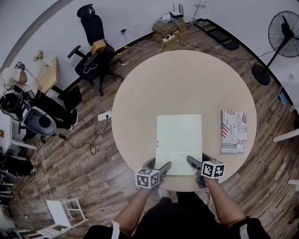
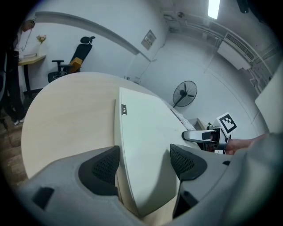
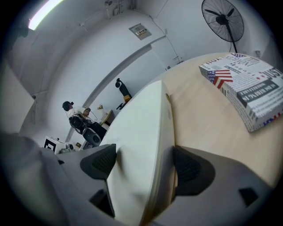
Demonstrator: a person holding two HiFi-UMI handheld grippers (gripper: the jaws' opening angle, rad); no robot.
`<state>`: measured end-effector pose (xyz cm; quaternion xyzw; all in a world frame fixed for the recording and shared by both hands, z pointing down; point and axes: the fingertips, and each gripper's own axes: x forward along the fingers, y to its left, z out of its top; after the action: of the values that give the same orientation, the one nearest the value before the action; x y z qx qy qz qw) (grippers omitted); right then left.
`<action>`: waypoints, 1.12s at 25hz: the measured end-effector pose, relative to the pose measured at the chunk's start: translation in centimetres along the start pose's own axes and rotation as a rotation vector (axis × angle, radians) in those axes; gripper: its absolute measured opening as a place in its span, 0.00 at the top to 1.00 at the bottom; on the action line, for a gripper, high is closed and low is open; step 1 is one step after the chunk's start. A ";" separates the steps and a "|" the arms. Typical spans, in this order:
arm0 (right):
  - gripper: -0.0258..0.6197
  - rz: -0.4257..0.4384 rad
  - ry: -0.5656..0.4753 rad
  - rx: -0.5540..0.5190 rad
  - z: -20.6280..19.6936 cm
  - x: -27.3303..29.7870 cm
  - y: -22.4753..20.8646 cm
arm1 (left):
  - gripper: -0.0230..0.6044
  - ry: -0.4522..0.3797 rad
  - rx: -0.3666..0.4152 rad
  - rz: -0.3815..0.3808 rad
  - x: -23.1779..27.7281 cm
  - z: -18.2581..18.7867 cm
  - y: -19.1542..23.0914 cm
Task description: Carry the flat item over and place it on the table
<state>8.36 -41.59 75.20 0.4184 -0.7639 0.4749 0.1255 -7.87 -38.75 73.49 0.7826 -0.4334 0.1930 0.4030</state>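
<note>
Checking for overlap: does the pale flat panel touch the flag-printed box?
No, the pale flat panel lies apart from the flag-printed box, with bare tabletop between them.

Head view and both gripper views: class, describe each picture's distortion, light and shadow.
Head view: fisheye curves the floor around the round beige wooden table, evenly lit. Left gripper view: black vignette, ceiling strip light glares. Right gripper view: pale green flat board shadowed near the jaws.

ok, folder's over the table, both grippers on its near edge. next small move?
Probably ease the near edge down flat before releasing. The folder sits well onto the round table, apart from the printed box, and the left gripper and right gripper each clamp a near corner, which looks slightly raised.
</note>
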 end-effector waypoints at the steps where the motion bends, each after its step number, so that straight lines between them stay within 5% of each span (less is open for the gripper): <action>1: 0.39 -0.006 0.013 0.001 -0.1 0.1 -0.1 | 0.40 0.002 0.006 0.003 0.1 0.0 0.1; 11: 0.33 -0.063 -0.036 -0.025 0.7 -2.0 -0.7 | 0.38 -0.044 -0.010 -0.009 -1.2 0.2 0.8; 19: 0.34 -0.080 -0.175 -0.230 4.9 -6.9 4.9 | 0.38 -0.239 0.136 0.050 -8.2 5.6 1.2; 28: 0.34 -0.069 -0.412 -0.529 10.9 -11.5 13.2 | 0.38 -0.492 0.395 0.144 -13.7 12.5 -3.1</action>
<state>7.70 -42.06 54.55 0.4842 -0.8554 0.1611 0.0888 -13.39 -40.69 55.64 0.8363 -0.5262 0.1064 0.1116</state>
